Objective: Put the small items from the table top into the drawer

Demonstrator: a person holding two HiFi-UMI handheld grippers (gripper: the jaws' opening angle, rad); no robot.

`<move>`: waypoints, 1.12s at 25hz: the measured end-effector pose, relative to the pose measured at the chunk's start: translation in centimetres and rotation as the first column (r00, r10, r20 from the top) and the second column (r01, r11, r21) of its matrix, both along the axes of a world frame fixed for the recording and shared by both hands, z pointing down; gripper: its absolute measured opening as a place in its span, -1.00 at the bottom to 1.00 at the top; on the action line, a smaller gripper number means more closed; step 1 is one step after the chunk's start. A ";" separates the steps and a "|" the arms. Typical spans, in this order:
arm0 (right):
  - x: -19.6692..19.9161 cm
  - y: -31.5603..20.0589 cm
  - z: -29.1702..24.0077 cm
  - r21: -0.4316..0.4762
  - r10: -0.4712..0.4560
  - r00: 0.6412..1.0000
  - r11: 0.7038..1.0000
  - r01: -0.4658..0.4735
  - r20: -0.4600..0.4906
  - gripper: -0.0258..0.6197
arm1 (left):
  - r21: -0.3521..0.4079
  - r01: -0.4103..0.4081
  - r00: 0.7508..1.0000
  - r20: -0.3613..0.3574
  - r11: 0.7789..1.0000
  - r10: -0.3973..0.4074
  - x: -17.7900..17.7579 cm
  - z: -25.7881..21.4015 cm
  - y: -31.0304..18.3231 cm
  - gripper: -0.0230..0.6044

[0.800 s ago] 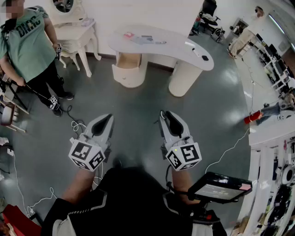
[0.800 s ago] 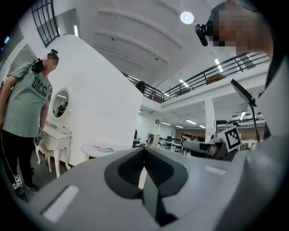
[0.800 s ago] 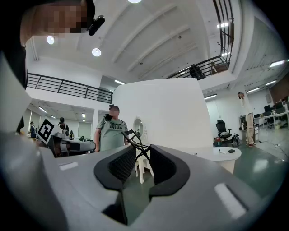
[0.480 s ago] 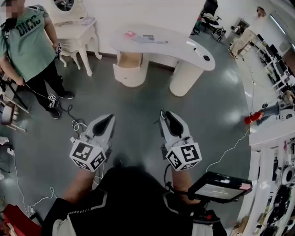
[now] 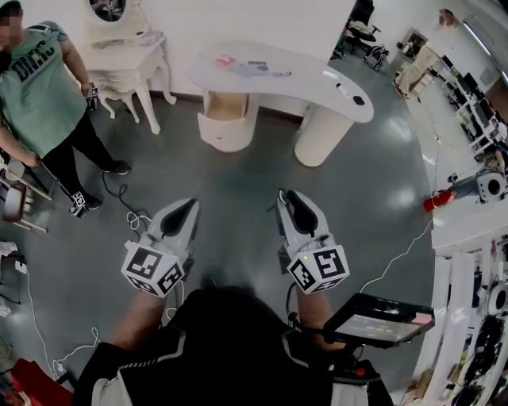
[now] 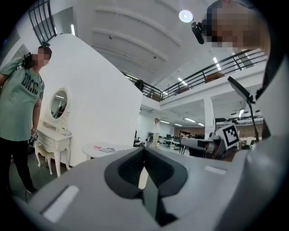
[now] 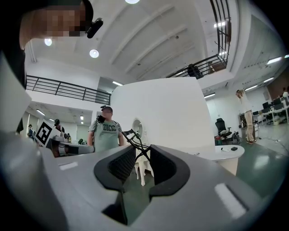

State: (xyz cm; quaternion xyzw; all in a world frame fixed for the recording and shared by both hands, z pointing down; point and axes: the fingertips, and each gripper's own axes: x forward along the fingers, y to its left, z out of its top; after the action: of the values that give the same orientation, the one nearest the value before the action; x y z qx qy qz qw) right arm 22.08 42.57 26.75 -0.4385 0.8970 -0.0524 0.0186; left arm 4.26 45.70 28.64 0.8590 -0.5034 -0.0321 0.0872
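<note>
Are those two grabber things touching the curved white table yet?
Apart. The head view shows the left gripper and right gripper over grey floor, a wide stretch of it short of the white table.

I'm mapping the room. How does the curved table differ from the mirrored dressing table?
The curved table stands on round pedestals; the dressing table on thin carved legs. The curved table is wider and has no mirror; the dressing table carries an oval mirror. Both are white and stand by the white wall.
</note>
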 end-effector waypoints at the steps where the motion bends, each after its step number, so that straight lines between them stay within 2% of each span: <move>1: -0.4 -0.2 0.0 -0.003 0.005 1.000 1.000 -0.005 0.003 -0.61 | 0.001 -0.003 1.000 0.001 1.000 0.003 -0.4 0.0 -0.2 -0.93; 15: -5.6 -3.7 0.9 -0.053 0.064 0.998 0.996 -0.065 -0.008 -0.60 | -0.004 -0.087 0.996 -0.023 0.996 0.087 -5.6 1.1 -4.7 -0.93; 22: -5.8 -8.2 1.5 -0.049 0.041 0.999 0.998 -0.041 -0.004 -0.60 | 0.027 -0.073 0.997 0.000 0.997 0.074 -5.7 1.2 -9.0 -0.93; 28: -5.4 -13.6 1.7 -0.045 0.003 1.000 0.999 -0.002 0.026 -0.60 | 0.013 -0.035 0.999 0.023 0.999 0.035 -5.1 1.1 -13.5 -0.93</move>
State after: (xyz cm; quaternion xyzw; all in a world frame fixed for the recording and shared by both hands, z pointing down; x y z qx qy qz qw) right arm 16.70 29.00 28.47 -0.4393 0.8947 -0.0781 0.0204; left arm -0.86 32.23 29.74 0.8685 -0.4891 -0.0243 0.0763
